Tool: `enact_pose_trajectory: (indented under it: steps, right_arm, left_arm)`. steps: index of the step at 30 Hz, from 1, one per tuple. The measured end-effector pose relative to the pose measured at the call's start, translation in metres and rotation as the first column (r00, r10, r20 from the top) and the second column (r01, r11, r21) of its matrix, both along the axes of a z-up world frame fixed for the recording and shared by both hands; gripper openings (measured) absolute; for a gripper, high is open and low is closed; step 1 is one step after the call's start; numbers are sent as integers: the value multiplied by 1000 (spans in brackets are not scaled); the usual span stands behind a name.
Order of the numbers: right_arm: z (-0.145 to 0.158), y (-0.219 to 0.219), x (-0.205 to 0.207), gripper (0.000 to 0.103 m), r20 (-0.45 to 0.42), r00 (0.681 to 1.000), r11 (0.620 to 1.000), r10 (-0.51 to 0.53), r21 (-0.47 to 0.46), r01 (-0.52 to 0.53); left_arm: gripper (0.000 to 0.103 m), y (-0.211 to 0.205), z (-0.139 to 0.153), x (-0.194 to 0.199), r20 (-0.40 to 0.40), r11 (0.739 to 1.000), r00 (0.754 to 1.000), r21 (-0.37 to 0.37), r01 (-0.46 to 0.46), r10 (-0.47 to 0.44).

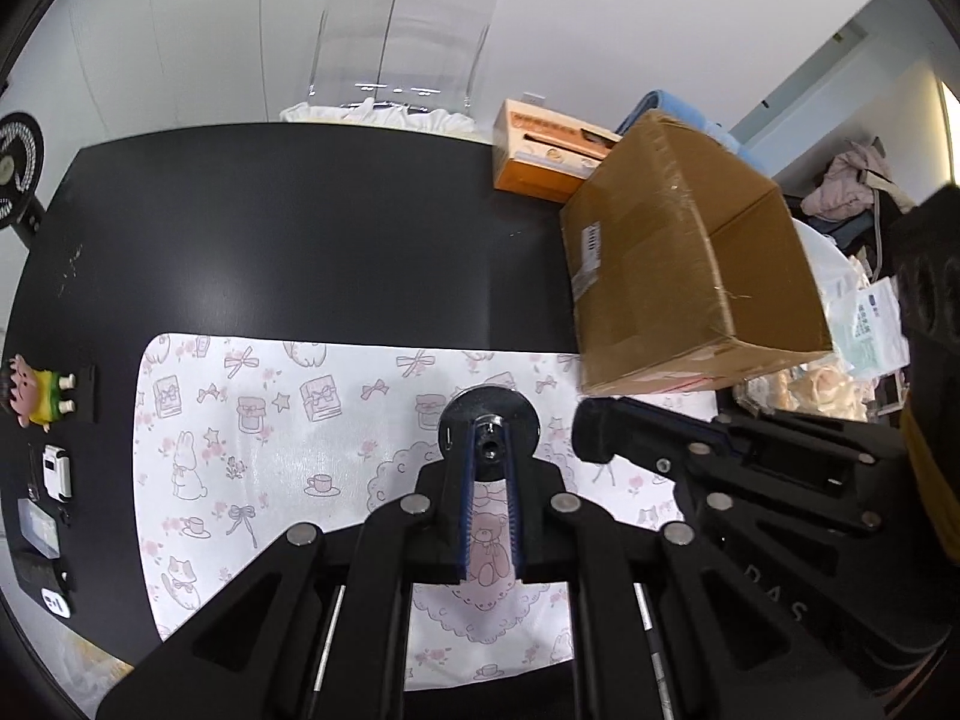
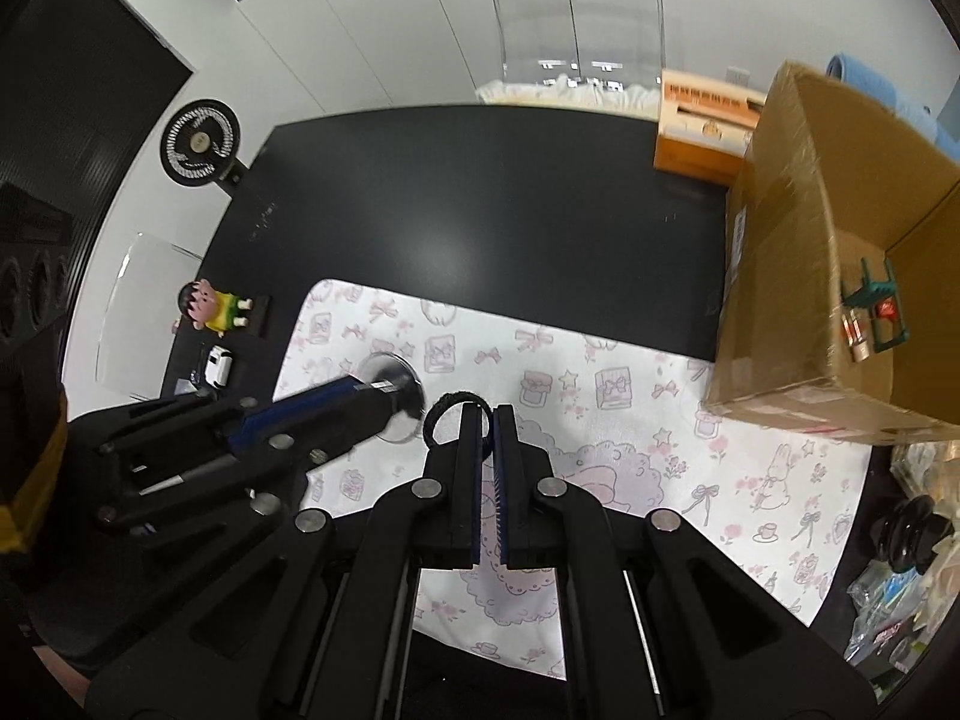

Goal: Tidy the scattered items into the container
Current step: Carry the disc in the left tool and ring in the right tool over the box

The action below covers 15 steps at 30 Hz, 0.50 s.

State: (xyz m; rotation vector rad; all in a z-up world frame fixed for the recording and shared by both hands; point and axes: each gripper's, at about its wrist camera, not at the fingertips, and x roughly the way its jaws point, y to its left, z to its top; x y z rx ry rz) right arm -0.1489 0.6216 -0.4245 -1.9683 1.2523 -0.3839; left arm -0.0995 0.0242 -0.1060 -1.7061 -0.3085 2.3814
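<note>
Black tabletop (image 1: 312,228) fills most of both views, and on its near half lies a white mat (image 1: 270,420) printed with pink bows, rabbits and teacups. Next in size is the open cardboard box (image 1: 684,252), standing at the right end of the table with its near corner on the edge of the mat; the right wrist view looks into it, where a small green rack-like item (image 2: 879,312) and some orange and red bits rest against an inside wall. Behind the box sits an orange carton (image 1: 540,150), and beyond the far edge of the table stands a clear plastic chair (image 1: 402,36). A small black fan (image 2: 201,144) is mounted off the far left corner. Along the left margin of the table lie a cartoon figurine (image 1: 33,390) on its side and a small white toy car (image 2: 219,365). The left gripper (image 1: 491,438) hangs over the mat with its jaws clamped on the chrome stem of a round metal disc (image 1: 489,417), lifted above the mat. The right gripper (image 2: 487,420), just beside the left one, has its jaws nearly together, pinching a black ring-shaped hair tie (image 2: 451,405) that loops out to the left of its fingertips, above the mat and well apart from the box.
</note>
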Motion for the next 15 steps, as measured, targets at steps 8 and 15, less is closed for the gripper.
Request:
enact_pose_trajectory:
  steps: [8, 15]
  right_arm:
    - [1, 25, -11, 3, -20, 996, 996, 92, 11, -92]
    - [12, 53, -12, 3, -25, 982, 982, 185, 40, -184]
  left_arm:
    - [9, 14, 21, -1, -44, 1000, 999, -3, 15, -15]
    - [9, 35, 41, -12, -92, 999, 995, -13, 47, -48]
